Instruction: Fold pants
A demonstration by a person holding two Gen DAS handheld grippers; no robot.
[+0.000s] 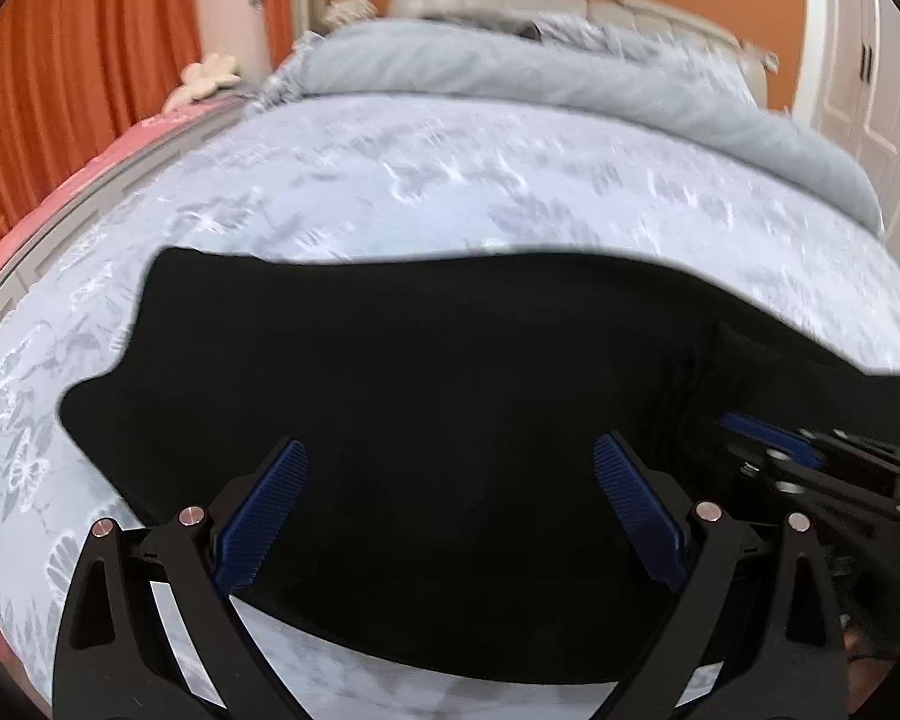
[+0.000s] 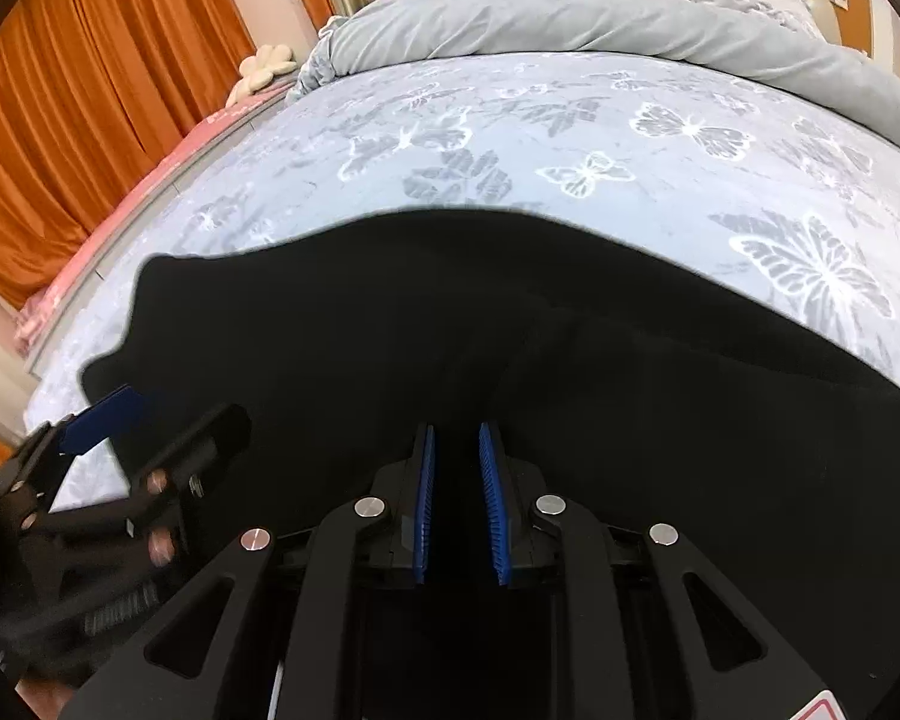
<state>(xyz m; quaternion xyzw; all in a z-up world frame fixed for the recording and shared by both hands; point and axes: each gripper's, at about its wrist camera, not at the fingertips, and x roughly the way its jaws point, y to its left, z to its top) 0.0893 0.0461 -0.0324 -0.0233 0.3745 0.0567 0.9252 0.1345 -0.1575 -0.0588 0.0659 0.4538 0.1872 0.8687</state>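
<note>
Item: black pants [image 1: 426, 372], lying spread flat across the butterfly-print bedcover [image 2: 570, 120] at the near edge of the bed, so that a fold can be made over a smooth surface.

Left tongs [image 1: 450, 510]: hovering over the near part of the cloth, pads spread wide, holding nothing, probably getting ready to take a hem.

Right tongs [image 2: 456, 504]: pads standing close with a narrow gap showing; dark cloth lying beneath, but whether any is being pinched cannot be told.

Rolled grey duvet [image 2: 570, 18]: lying pushed toward the headboard, leaving room.
</note>
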